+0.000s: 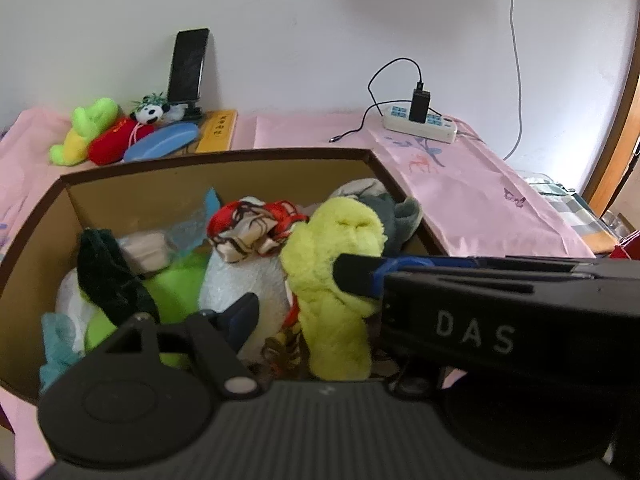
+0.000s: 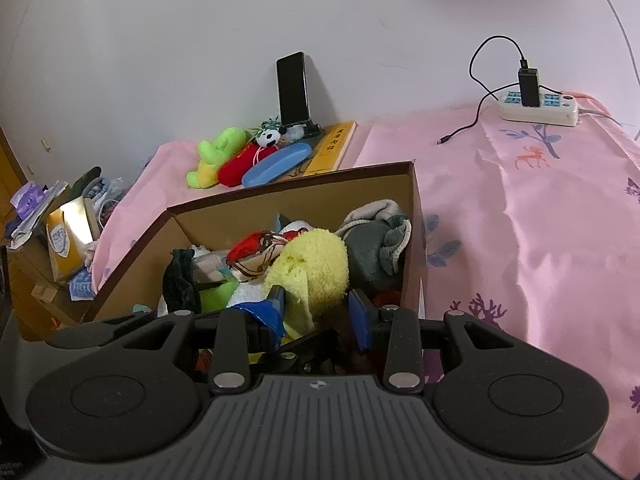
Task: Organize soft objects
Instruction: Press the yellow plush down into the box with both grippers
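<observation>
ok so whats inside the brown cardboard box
The cardboard box holds a yellow-green plush, a red patterned cloth, a grey towel, a dark green cloth and white fabric. Everything beneath them, and the bottom, is covered.

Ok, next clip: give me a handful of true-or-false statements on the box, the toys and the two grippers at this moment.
1. The yellow plush toy lies in the cardboard box. True.
2. The phone lies flat on the bed. False: it stands upright in a stand against the wall.
3. The panda toy is inside the box. False: it sits outside, behind the box near the wall.
4. A charger is plugged into the power strip. True.
5. The left gripper is shut tight. False: its fingers stand apart around the yellow plush toy.
</observation>
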A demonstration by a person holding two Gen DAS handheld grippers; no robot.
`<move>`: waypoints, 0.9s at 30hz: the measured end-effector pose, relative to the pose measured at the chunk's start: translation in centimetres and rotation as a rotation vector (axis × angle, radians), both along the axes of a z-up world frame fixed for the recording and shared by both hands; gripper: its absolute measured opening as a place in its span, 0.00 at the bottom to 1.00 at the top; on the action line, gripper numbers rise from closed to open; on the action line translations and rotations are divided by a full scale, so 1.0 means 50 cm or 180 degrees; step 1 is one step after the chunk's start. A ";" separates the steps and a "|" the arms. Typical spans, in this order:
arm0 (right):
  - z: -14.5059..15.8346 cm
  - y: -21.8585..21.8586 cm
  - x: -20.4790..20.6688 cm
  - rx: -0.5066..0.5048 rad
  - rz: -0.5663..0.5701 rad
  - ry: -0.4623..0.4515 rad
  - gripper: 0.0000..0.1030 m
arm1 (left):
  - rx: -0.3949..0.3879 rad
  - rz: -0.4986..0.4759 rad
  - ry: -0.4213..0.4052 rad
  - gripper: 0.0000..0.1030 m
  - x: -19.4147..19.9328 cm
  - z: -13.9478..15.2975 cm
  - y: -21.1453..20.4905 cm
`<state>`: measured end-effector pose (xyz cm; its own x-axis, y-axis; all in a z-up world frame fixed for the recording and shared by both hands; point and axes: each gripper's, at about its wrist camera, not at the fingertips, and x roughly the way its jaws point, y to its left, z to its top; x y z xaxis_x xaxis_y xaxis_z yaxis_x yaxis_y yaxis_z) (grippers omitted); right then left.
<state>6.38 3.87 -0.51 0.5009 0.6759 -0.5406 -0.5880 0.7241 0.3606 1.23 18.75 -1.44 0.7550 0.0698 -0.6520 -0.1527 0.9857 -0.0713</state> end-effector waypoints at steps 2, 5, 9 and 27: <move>-0.002 0.000 -0.003 -0.0009 -0.0004 -0.0025 0.18 | 0.0022 0.0008 0.0020 0.62 -0.001 -0.002 -0.001; -0.005 0.000 -0.006 -0.0021 0.0007 -0.0066 0.18 | 0.0023 0.0031 0.0033 0.64 -0.002 -0.005 0.001; -0.012 -0.004 -0.002 0.0060 0.0047 -0.0072 0.18 | 0.0057 0.0063 0.0057 0.67 0.001 -0.009 -0.001; -0.026 -0.007 -0.008 0.0259 0.0034 -0.0206 0.16 | -0.0106 0.0315 -0.0031 0.78 -0.008 -0.031 0.013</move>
